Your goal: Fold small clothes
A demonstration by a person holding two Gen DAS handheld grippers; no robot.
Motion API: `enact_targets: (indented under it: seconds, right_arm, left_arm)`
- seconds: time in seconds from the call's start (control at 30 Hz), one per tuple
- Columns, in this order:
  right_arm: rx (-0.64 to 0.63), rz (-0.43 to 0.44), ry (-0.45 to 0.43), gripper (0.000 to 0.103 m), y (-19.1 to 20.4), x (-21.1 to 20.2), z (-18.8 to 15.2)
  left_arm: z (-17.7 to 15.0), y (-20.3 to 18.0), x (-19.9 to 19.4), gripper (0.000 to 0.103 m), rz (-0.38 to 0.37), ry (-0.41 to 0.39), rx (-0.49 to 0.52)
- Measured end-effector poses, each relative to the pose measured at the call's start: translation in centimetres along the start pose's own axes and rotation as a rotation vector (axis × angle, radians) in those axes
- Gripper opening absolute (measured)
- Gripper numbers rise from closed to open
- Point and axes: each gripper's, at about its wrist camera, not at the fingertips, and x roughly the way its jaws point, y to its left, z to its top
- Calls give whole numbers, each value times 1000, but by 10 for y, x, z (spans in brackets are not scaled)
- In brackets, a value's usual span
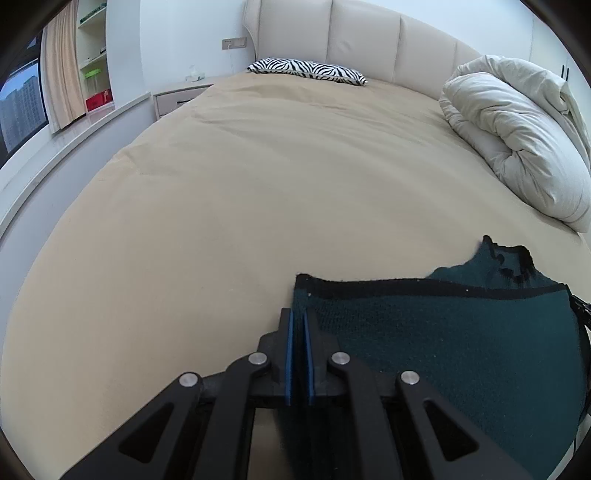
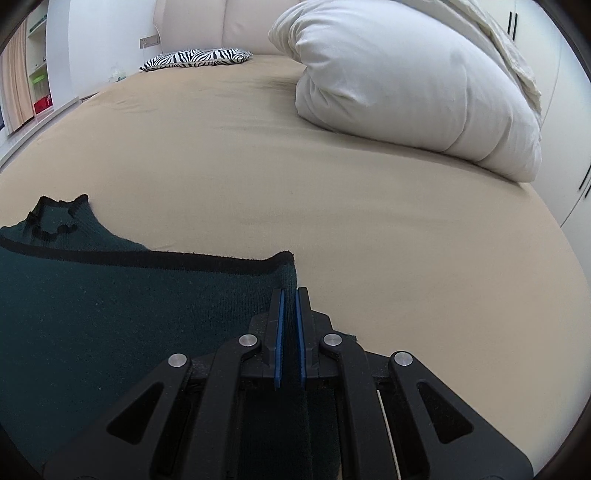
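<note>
A dark green knit garment (image 1: pixel 443 350) with a black trimmed edge lies on the beige bed sheet (image 1: pixel 240 203), its hem folded over the body. My left gripper (image 1: pixel 298 317) is shut on the garment's left corner, fabric pinched between the blue pads. In the right wrist view the same green garment (image 2: pixel 110 314) spreads to the left, and my right gripper (image 2: pixel 290 297) is shut on its right corner. A black-edged neck part (image 2: pixel 55 218) sticks out past the folded edge at the far side.
A rolled white duvet (image 2: pixel 406 85) lies at the right side of the bed. A zebra-print pillow (image 1: pixel 306 70) sits by the padded headboard (image 1: pixel 369 33). A bedside table (image 1: pixel 177 96) and shelves (image 1: pixel 94 55) stand at the left beyond the bed sheet (image 2: pixel 332 192).
</note>
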Motion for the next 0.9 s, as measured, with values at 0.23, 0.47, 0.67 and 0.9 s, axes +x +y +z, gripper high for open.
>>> enact_targets:
  seconds: [0.23, 0.47, 0.67, 0.9]
  right_arm:
    - [92, 9, -57, 29, -27, -31, -6]
    - [259, 144, -95, 40, -48, -91, -42]
    - [188, 518, -43, 40, 38, -117, -77]
    - [336, 622, 31, 34, 27, -83, -113]
  left_arm:
    - [-2, 5, -45, 29, 101, -89, 17]
    - [-27, -23, -91, 38, -47, -144, 31]
    - [-73, -31, -64, 42, -107, -23, -45]
    - [-87, -9, -60, 29, -143, -45, -52]
